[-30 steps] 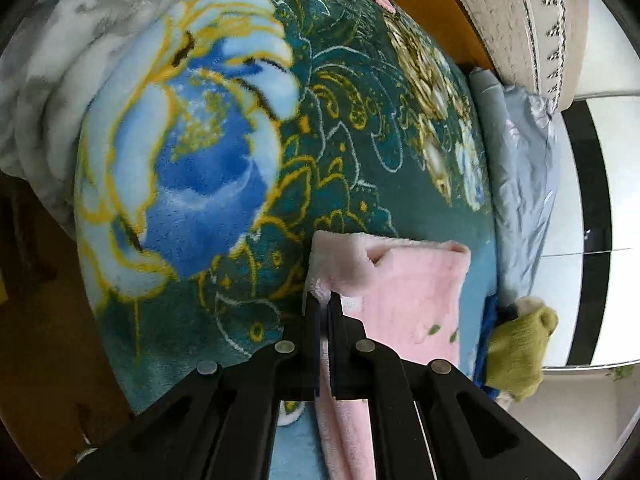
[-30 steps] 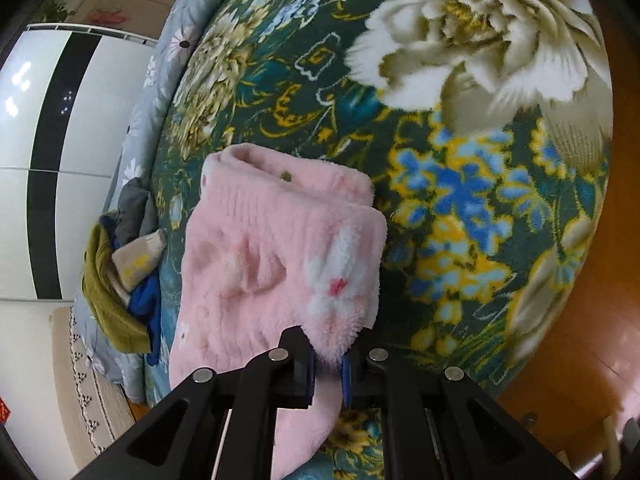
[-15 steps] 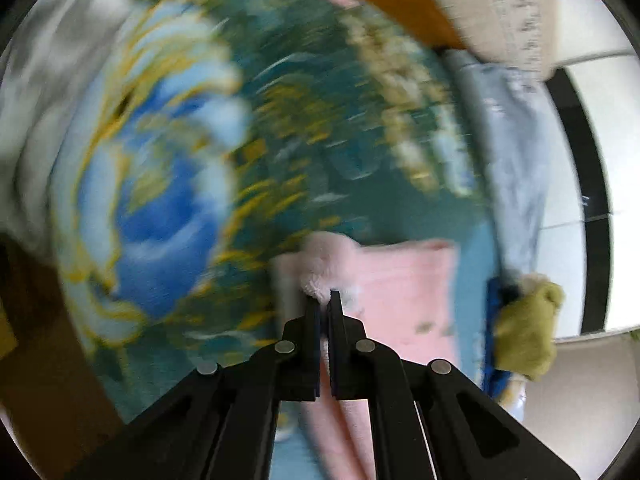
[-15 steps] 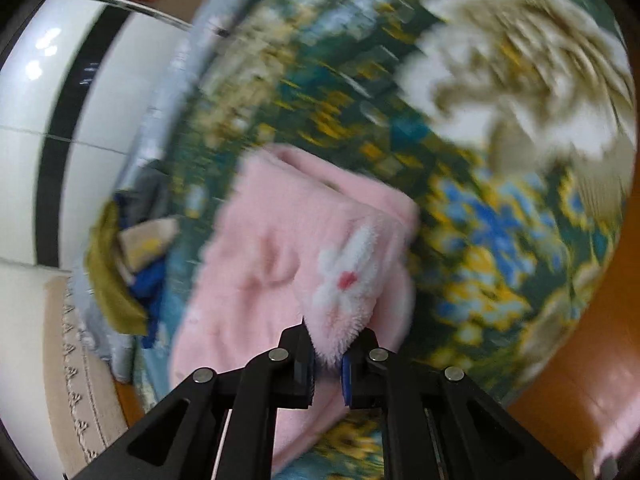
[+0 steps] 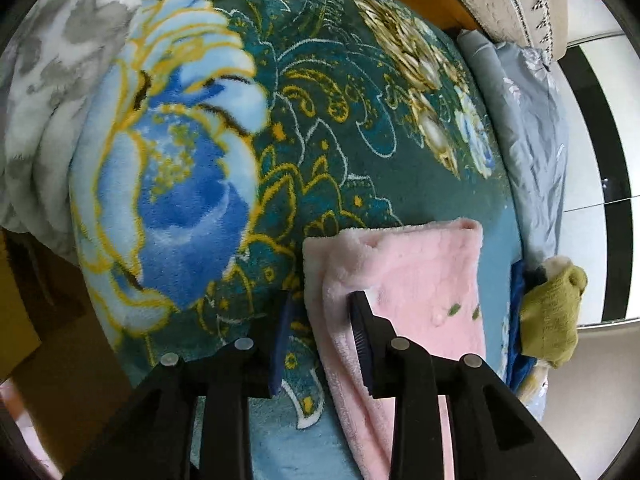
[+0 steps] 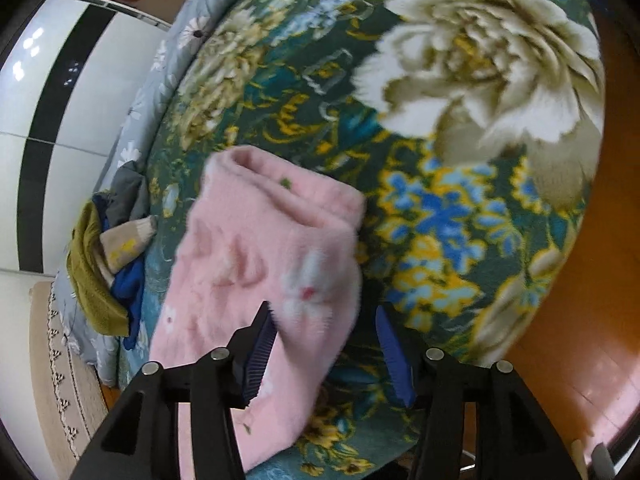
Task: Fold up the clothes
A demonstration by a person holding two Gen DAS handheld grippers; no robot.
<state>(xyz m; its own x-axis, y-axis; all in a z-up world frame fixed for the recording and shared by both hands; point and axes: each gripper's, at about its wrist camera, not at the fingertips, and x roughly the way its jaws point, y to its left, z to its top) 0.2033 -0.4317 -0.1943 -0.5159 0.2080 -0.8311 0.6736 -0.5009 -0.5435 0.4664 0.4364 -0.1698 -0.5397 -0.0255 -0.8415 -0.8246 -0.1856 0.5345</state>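
Observation:
A fluffy pink garment [image 5: 416, 280] with small flower prints lies folded on the green floral blanket [image 5: 320, 128]. It also shows in the right wrist view [image 6: 260, 264]. My left gripper [image 5: 320, 304] is open, its jaws straddling the garment's near left edge. My right gripper [image 6: 326, 320] is open over the garment's near right corner, holding nothing.
A pile of other clothes, olive, blue and beige [image 6: 104, 264], lies at the blanket's edge; it shows in the left wrist view [image 5: 548, 312] too. A grey-white blanket [image 5: 44, 92] lies at left. Light blue bedding [image 5: 532, 140] borders the blanket.
Both grippers were shut on the pink garment's corners. They carried the fold down, then opened and let go. The garment now lies flat.

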